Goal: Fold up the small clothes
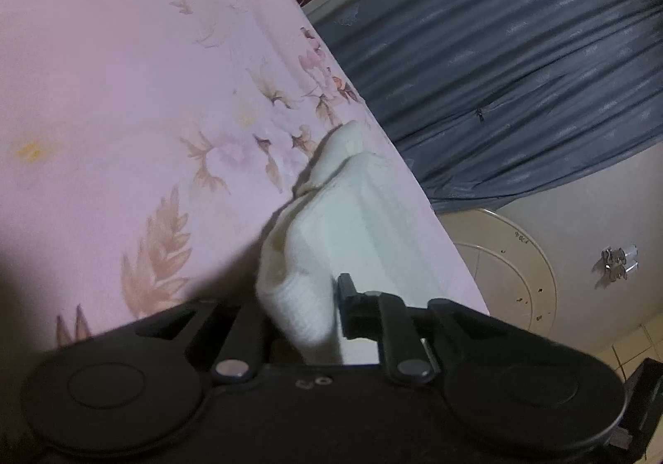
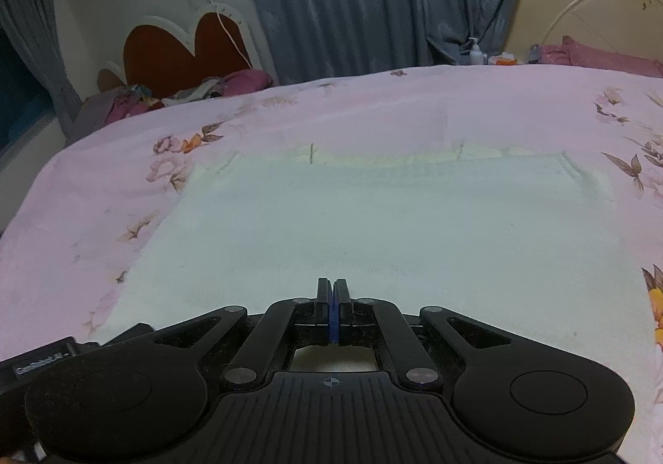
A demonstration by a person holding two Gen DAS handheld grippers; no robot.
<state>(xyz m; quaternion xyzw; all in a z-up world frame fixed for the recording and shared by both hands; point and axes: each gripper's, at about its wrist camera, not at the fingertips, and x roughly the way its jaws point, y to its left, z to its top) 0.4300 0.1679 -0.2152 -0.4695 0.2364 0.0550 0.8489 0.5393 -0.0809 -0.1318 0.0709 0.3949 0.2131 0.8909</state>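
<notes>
A pale pink bedsheet point(image 2: 414, 112) printed with brown and orange flowers is seen; a white garment point(image 2: 373, 223), grey-blue curtains point(image 2: 352, 0), black grippers.

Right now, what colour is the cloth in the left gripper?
White, a knitted-looking cloth bunched in the left gripper; clearest in the left wrist view.

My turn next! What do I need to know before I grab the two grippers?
Left gripper: shut on a bunched corner of the white knitted cloth, lifted near the edge of the pink flowered bedsheet.
Right gripper: shut, fingers empty, over the cloth lying flat.
Done: one corner picked up.
Left: carry it across for the fold, then flatten.
</notes>
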